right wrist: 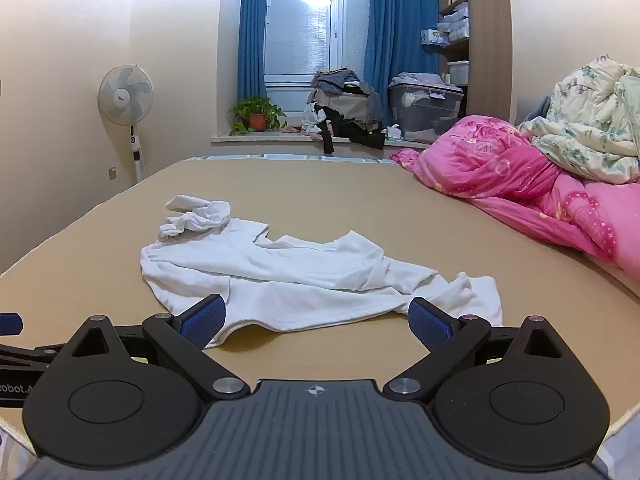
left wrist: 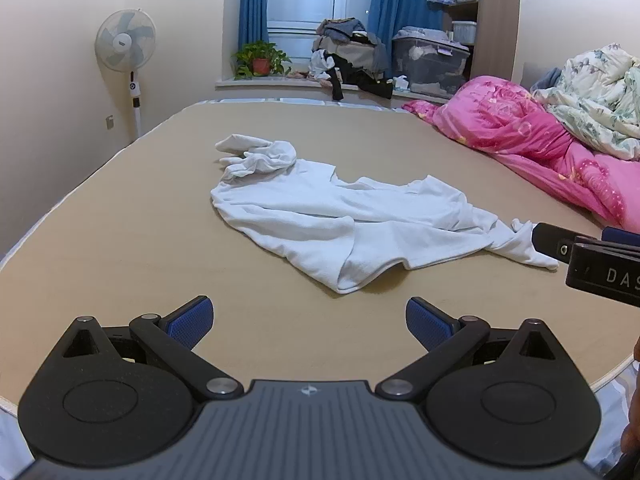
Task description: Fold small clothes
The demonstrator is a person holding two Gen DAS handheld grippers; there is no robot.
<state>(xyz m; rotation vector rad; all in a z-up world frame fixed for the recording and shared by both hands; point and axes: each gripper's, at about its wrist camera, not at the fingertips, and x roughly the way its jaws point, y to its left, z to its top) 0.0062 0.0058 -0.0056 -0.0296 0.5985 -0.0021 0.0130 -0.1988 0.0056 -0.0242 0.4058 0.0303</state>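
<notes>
A crumpled white garment (left wrist: pixel 340 216) lies on the tan bed surface (left wrist: pixel 120 240), one sleeve bunched at its far left end. It also shows in the right wrist view (right wrist: pixel 304 276). My left gripper (left wrist: pixel 309 322) is open and empty, a short way in front of the garment's near hem. My right gripper (right wrist: pixel 318 322) is open and empty, its fingers just at the garment's near edge, not closed on it. The right gripper's body also shows at the right edge of the left wrist view (left wrist: pixel 592 260), beside the garment's right end.
A pink quilt (left wrist: pixel 540 140) and a floral duvet (left wrist: pixel 596 96) are heaped along the right side of the bed. A standing fan (left wrist: pixel 126 46) is at the back left. A windowsill holds a plant (left wrist: pixel 260 60), piled clothes (left wrist: pixel 352 56) and a storage box (left wrist: pixel 430 60).
</notes>
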